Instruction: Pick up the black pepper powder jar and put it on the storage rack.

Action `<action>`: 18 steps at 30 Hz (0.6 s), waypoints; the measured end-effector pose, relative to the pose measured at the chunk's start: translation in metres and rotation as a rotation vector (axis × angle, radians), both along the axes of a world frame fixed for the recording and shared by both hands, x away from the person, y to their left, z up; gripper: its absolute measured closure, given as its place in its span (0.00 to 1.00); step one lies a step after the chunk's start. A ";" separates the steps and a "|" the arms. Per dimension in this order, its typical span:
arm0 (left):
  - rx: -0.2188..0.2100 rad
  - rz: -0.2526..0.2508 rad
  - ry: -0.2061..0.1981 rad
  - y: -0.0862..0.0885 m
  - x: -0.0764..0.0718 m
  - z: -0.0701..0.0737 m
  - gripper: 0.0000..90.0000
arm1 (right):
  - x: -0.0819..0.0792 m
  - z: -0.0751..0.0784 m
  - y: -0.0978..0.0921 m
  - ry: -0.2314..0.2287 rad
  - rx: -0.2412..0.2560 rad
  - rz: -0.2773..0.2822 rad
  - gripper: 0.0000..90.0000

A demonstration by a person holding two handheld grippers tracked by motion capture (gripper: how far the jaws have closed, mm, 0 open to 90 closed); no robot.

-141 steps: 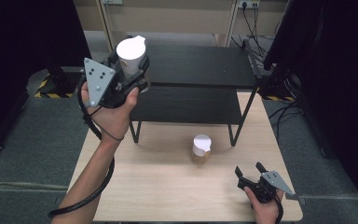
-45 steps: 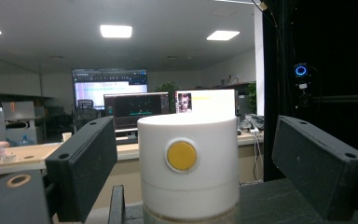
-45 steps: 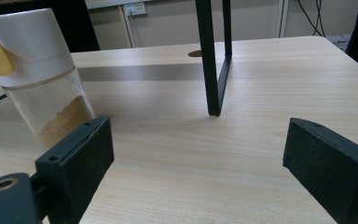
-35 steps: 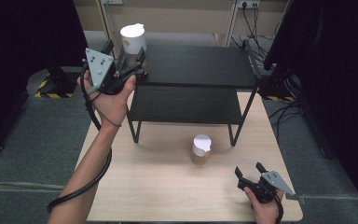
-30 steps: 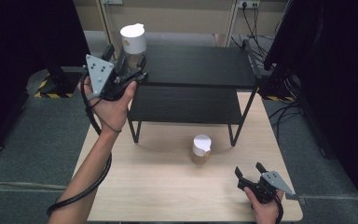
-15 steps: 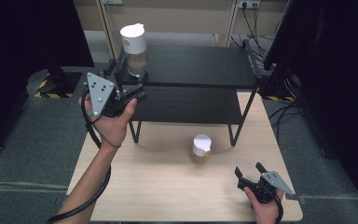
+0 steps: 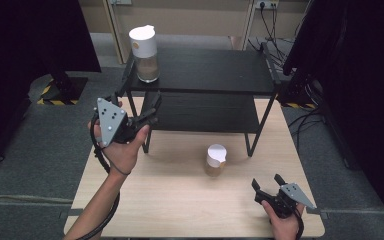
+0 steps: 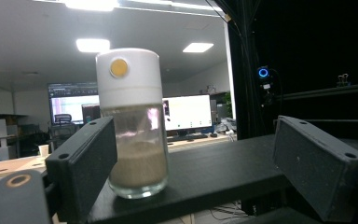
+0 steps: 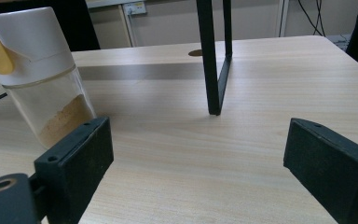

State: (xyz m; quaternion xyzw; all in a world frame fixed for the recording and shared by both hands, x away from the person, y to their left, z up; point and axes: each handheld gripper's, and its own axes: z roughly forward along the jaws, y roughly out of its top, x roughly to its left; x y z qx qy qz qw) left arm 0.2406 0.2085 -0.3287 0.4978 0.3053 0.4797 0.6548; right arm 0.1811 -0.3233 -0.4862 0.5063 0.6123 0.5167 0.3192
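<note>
Glass shaker jar (image 7: 145,47) stands on the black shelf's (image 7: 210,70) top left corner, one placement looking done. Left gripper (image 7: 147,112) hovers just off the shelf edge, jaws spread and empty. Second jar (image 7: 215,160) sits on the wooden table (image 7: 180,200); right gripper (image 7: 269,184), unclenched, rests nearby, its turn likely next.

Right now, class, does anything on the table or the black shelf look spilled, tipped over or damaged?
Nothing stands out. The white-capped glass jar of brown powder stands upright on the black shelf's top; a second white-capped jar stands upright on the wooden table. No spill shows.
</note>
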 end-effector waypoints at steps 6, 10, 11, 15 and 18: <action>0.009 -0.008 0.016 0.002 -0.003 -0.012 0.15 | 0.000 0.000 0.000 0.001 0.000 0.000 0.09; 0.010 -0.006 0.025 0.003 -0.006 -0.022 0.15 | 0.000 0.000 0.000 0.002 0.001 0.000 0.09; 0.013 -0.006 0.029 0.003 -0.007 -0.025 0.15 | 0.000 0.000 0.000 0.001 0.001 0.000 0.09; 0.020 -0.005 0.045 0.004 -0.011 -0.036 0.15 | 0.000 0.000 0.000 0.000 0.001 0.000 0.09; 0.010 -0.008 0.067 0.005 -0.012 -0.046 0.15 | 0.000 0.000 0.000 0.001 -0.003 0.001 0.09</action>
